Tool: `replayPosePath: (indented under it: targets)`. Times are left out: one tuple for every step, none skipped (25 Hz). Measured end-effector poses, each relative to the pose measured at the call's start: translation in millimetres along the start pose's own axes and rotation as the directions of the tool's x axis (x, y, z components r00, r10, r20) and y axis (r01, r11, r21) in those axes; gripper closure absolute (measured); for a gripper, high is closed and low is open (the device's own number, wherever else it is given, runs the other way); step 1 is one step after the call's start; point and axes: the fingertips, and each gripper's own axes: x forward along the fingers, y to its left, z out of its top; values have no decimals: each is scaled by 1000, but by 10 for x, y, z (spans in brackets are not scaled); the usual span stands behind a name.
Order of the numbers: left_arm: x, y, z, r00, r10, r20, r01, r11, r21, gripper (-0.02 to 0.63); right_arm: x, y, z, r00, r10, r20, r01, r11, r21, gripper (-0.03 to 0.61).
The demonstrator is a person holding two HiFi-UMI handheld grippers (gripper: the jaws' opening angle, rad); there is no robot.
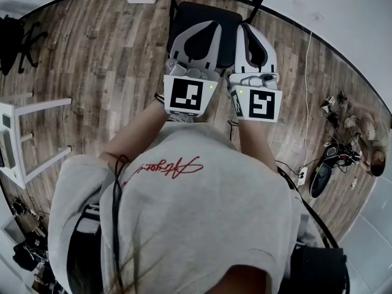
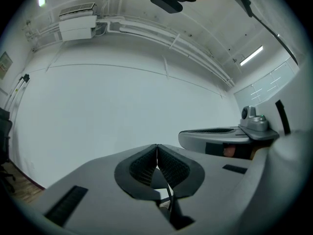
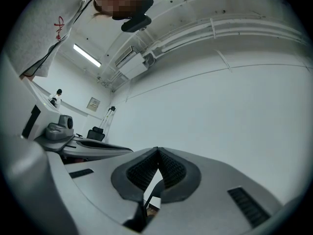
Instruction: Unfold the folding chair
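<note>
Head view: left gripper (image 1: pixel 197 37) and right gripper (image 1: pixel 254 40) held side by side at upper centre, aimed away from the person (image 1: pixel 184 213). Black folding chair (image 1: pixel 191 16) stands just beyond and under them on the wood floor (image 1: pixel 104 60), seat looks flat, backrest at the top edge. Neither gripper visibly touches it. Left gripper view: jaws pressed together, nothing between, white wall (image 2: pixel 122 106) ahead. Right gripper view: same, jaws closed and empty. White stool (image 1: pixel 24 133) at left edge.
</note>
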Motion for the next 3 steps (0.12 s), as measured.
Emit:
replayPosePath:
  targets:
    - [-6, 6, -1, 1000, 0, 0, 0, 1000, 0, 597, 0, 9, 0, 1000, -1, 0, 1, 1000, 1, 561]
    - [-12, 16, -3, 1000, 0, -1, 0, 1000, -1, 597, 1, 19, 1, 1000, -1, 0, 1, 1000, 1, 561]
    - [-17, 27, -5, 1000, 0, -2, 0, 1000, -2, 597, 3, 29, 1, 1000, -2, 0, 2, 1000, 2, 561]
